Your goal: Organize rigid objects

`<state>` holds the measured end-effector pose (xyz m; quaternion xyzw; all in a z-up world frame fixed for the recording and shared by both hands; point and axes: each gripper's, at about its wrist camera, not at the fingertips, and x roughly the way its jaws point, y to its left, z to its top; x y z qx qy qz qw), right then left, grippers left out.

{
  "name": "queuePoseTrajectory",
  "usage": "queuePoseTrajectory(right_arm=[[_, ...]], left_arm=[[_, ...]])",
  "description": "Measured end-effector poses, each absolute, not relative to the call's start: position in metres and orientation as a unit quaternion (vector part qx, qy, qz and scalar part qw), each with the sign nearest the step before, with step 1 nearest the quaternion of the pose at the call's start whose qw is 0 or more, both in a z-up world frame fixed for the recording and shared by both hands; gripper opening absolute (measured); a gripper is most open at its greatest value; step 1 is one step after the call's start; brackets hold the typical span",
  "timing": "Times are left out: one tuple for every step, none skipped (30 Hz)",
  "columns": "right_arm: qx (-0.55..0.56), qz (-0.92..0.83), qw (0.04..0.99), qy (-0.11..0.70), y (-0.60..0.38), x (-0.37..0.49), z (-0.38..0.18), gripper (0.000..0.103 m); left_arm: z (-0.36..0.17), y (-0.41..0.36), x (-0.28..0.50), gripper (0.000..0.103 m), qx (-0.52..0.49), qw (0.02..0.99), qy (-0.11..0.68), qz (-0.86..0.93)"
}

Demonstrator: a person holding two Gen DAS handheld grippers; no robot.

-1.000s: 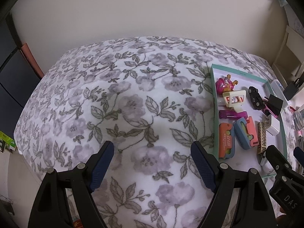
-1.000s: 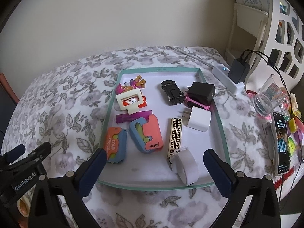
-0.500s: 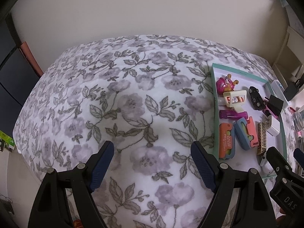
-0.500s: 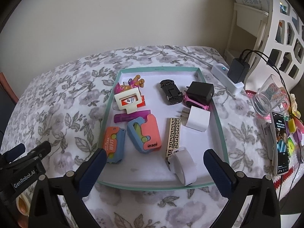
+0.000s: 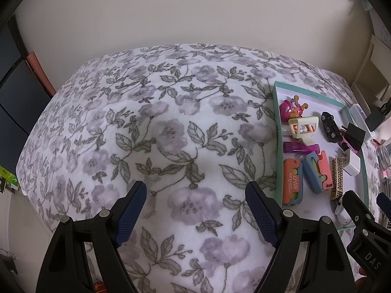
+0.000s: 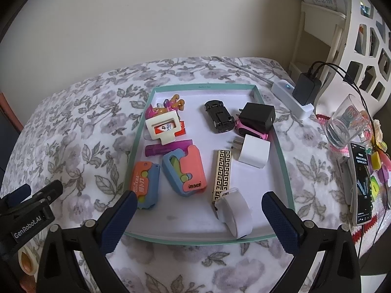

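A teal-rimmed white tray (image 6: 284, 168) lies on a floral blanket (image 5: 171, 134). It holds several small items: a black toy car (image 6: 218, 115), a black charger (image 6: 256, 116), a white charger (image 6: 254, 153), a gold patterned bar (image 6: 222, 173), a white case (image 6: 235, 213), two orange-blue toys (image 6: 184, 171), a purple tube (image 6: 168, 147) and a pink figure (image 6: 166, 107). My right gripper (image 6: 198, 210) is open and empty over the tray's near edge. My left gripper (image 5: 195, 202) is open and empty over bare blanket, left of the tray (image 5: 277, 146).
Right of the tray are a white power strip (image 6: 292, 97) with a black plug, a glass (image 6: 347, 124), a phone (image 6: 363, 183) and cables. A white shelf (image 6: 361, 24) stands at far right. A wall is behind the bed.
Both grippers have drawn back and up slightly; the tray and blanket sit a little lower and farther in view. Nothing was grasped or moved.
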<state>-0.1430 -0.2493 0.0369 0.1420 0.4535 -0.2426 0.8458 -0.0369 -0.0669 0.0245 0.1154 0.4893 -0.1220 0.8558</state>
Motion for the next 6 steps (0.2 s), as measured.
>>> queuePoseTrajectory(right_arm=[[0.142,-0.243,0.846,0.454,-0.2495,-0.1432,0.0366,0.103],[0.142,-0.243,0.846,0.454,-0.2497,-0.1432,0.0367,0.103],[0.143,-0.243,0.845,0.454,-0.2500,-0.1433,0.0364,0.103],[0.143,-0.243,0.845,0.454,-0.2502,-0.1436,0.0362,0.103],[0.143,-0.243,0.845,0.454,-0.2503,-0.1438,0.0359,0.103],[0.143,-0.243,0.845,0.455,-0.2504,-0.1437,0.0360,0.103]], left_arm=[[0.0248,-0.0666,-0.0370,0.084,0.116,0.856,0.489,-0.124],[0.0249,-0.0664,-0.0374,0.084,0.116,0.857,0.487,-0.123],[0.0256,-0.0661,-0.0381,0.084,0.119,0.859,0.484,-0.118],[0.0257,-0.0658,-0.0379,0.084,0.120,0.860,0.483,-0.116],[0.0260,-0.0654,-0.0375,0.084,0.119,0.860,0.483,-0.115],[0.0259,-0.0649,-0.0371,0.084,0.116,0.859,0.484,-0.117]])
